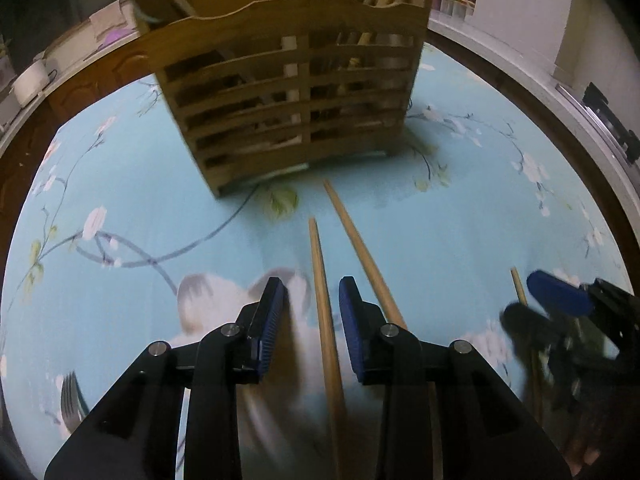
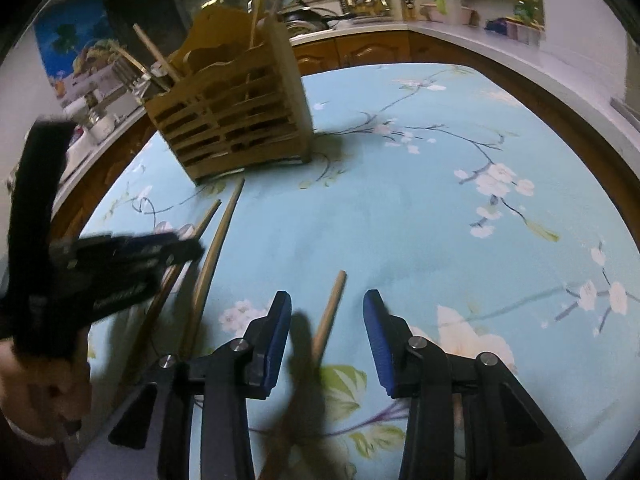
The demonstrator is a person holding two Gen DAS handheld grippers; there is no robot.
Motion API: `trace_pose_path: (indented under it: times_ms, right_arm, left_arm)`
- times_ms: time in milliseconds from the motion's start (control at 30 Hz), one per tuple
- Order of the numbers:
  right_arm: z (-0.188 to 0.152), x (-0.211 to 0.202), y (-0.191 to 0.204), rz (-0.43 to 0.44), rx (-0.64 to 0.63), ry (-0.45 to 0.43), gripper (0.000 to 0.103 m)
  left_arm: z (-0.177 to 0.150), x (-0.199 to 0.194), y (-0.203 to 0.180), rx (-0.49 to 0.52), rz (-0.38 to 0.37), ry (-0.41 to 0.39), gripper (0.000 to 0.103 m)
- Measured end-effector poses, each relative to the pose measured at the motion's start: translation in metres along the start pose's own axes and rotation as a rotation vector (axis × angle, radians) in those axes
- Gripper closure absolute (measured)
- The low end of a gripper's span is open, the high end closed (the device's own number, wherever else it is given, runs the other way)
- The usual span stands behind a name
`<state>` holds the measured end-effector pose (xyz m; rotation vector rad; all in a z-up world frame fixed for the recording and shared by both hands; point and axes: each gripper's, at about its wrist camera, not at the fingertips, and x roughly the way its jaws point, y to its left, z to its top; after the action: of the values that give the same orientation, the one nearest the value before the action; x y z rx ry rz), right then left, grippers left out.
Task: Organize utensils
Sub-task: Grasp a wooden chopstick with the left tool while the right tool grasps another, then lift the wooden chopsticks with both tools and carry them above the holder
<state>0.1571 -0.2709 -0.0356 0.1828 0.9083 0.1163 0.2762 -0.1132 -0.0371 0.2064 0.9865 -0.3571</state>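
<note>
A slatted wooden utensil holder (image 1: 288, 100) stands on the blue floral tablecloth (image 1: 120, 184), with several utensils sticking out of it; it also shows in the right wrist view (image 2: 236, 116). Two wooden chopsticks lie before it. My left gripper (image 1: 312, 316) is open, with one chopstick (image 1: 324, 308) lying between its jaws and the other chopstick (image 1: 360, 248) just to the right. My right gripper (image 2: 326, 332) is open over a third chopstick (image 2: 330, 312) that lies between its jaws. The left gripper (image 2: 160, 252) shows in the right wrist view above the two chopsticks (image 2: 212, 252).
A fork (image 1: 70, 404) lies at the lower left of the tablecloth. Wooden cabinets and a pale countertop (image 2: 500, 44) with jars and kitchenware ring the table. A dark shadow falls between my right gripper's jaws.
</note>
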Motion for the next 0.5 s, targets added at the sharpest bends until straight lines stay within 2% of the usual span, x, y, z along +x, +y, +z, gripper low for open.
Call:
trace_pose_path:
  times_ms: [33,100,133,200,233,333,433,500]
  right_arm:
    - [0.002,0.002,0.002,0.0,-0.017,0.006,0.064]
    - [0.004,0.004,0.005,-0.015,-0.047,0.013,0.068]
    - [0.004,0.005,0.007,-0.036,-0.067,0.015,0.076]
    - [0.002,0.005,0.011,-0.078,-0.103,0.013,0.084]
    - [0.002,0.005,0.01,-0.072,-0.1,0.013,0.093]
    - [0.004,0.003,0.005,-0.041,-0.065,0.013,0.097]
    - [0.004,-0.003,-0.003,0.033,0.014,0.002,0.098]
    - [0.005,-0.013,-0.002,0.042,0.023,-0.025,0.098]
  left_arm:
    - [0.001,0.001,-0.001,0.005,0.004,-0.003,0.076]
    - [0.0,0.0,-0.004,0.019,0.003,-0.01,0.093]
    - [0.0,-0.001,-0.006,0.028,0.005,-0.013,0.096]
    - [-0.004,-0.003,-0.006,0.034,0.01,-0.021,0.097]
    - [-0.005,-0.004,-0.006,0.029,0.005,-0.022,0.097]
    - [-0.011,-0.011,0.002,-0.008,-0.023,-0.015,0.098]
    - [-0.02,-0.029,0.011,-0.046,-0.052,-0.049,0.098]
    - [-0.026,-0.048,0.016,-0.085,-0.097,-0.081,0.098]
